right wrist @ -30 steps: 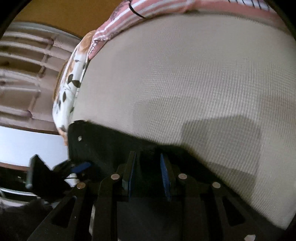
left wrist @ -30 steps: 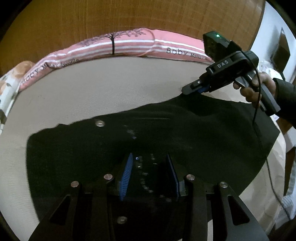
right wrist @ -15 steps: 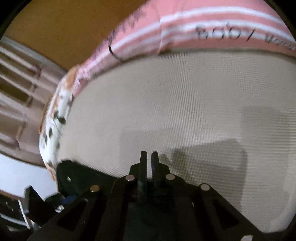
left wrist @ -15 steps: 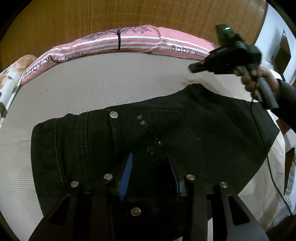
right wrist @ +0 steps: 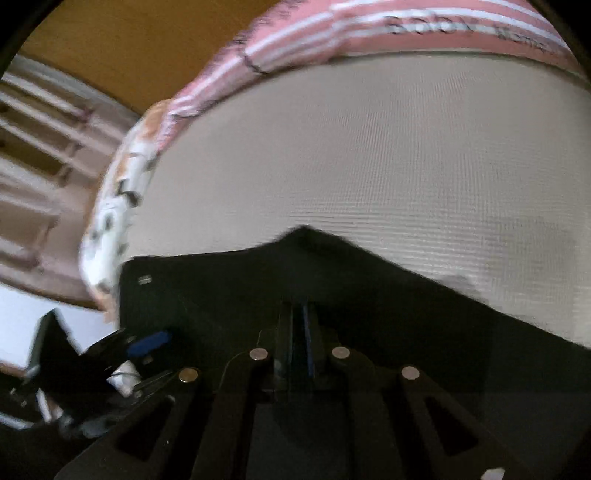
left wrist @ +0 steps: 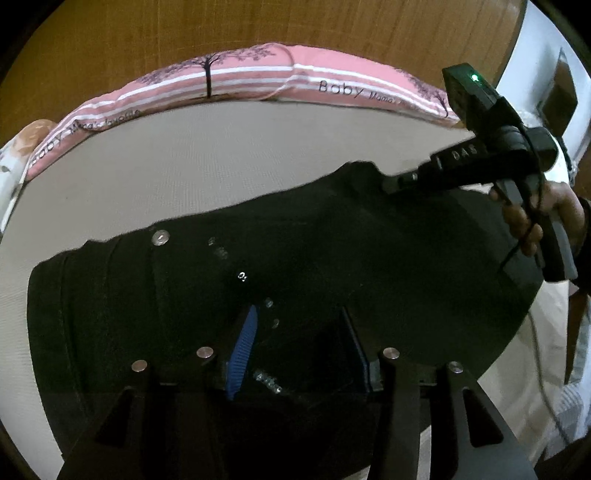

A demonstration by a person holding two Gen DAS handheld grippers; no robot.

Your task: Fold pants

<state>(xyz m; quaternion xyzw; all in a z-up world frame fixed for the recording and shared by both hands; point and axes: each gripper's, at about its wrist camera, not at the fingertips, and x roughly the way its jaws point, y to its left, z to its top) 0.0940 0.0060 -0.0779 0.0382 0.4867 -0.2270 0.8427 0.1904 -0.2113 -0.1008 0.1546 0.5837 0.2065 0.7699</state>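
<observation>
Black pants (left wrist: 332, 258) lie flat on a beige mattress (left wrist: 184, 158), waist end with a metal button (left wrist: 160, 237) to the left. My left gripper (left wrist: 299, 332) is open, low over the near edge of the pants, its blue-padded fingers (left wrist: 242, 347) apart. My right gripper (right wrist: 301, 325) is shut, over the black cloth (right wrist: 369, 295) near its far edge; I cannot tell whether it pinches cloth. It shows in the left wrist view (left wrist: 391, 182) at the pants' far right edge, held by a hand.
A pink striped pillow (left wrist: 258, 77) runs along the far side of the mattress against a wooden headboard (left wrist: 258, 29). A floral pillow (right wrist: 122, 192) lies at the left end. A white wall and doorway stand at the right.
The right gripper has come down from above the mattress onto the far edge of the pants, jaws still closed. The left gripper stays open and has shifted only slightly.
</observation>
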